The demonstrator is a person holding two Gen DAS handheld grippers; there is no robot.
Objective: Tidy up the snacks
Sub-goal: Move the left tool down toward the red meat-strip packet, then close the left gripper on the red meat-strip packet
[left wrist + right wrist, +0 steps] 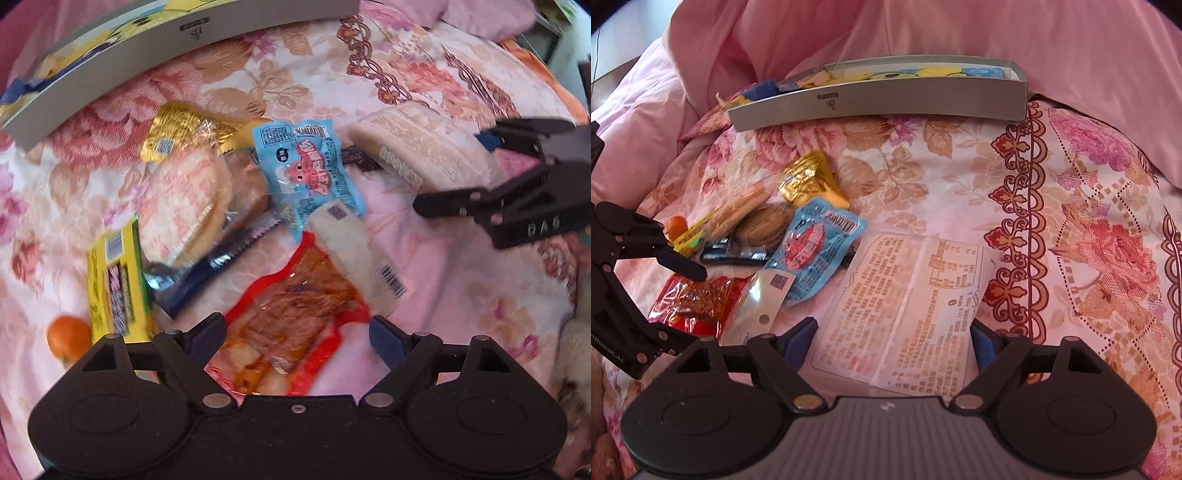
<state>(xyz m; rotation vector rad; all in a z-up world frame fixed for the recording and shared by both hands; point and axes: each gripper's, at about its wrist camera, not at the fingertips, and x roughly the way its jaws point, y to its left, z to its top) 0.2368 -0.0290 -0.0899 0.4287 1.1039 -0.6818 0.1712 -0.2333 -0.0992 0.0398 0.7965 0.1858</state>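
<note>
Snacks lie heaped on a floral bedsheet [960, 177]. My left gripper [297, 334] [690, 306] is open, its jaws straddling a red packet of brown dried slices [295, 314] [694, 299]. My right gripper [892, 334] [465, 170] is open over a large pale printed packet [905, 295] [417, 147], whose edges lie close to both pads. Beside them lie a blue cartoon packet [306, 173] [816, 251], a white barcode packet [362, 258] [764, 299] and a gold packet [181, 133] [809, 181]. A shallow grey box [879, 99] [184, 48] sits behind the heap.
Round biscuits in clear wrap [184, 206], a dark blue wrapper [207, 269], a yellow carton [114, 284] and an orange [66, 336] lie on the heap's left side. A pink quilt [997, 33] is bunched behind the box. Bare sheet stretches to the right.
</note>
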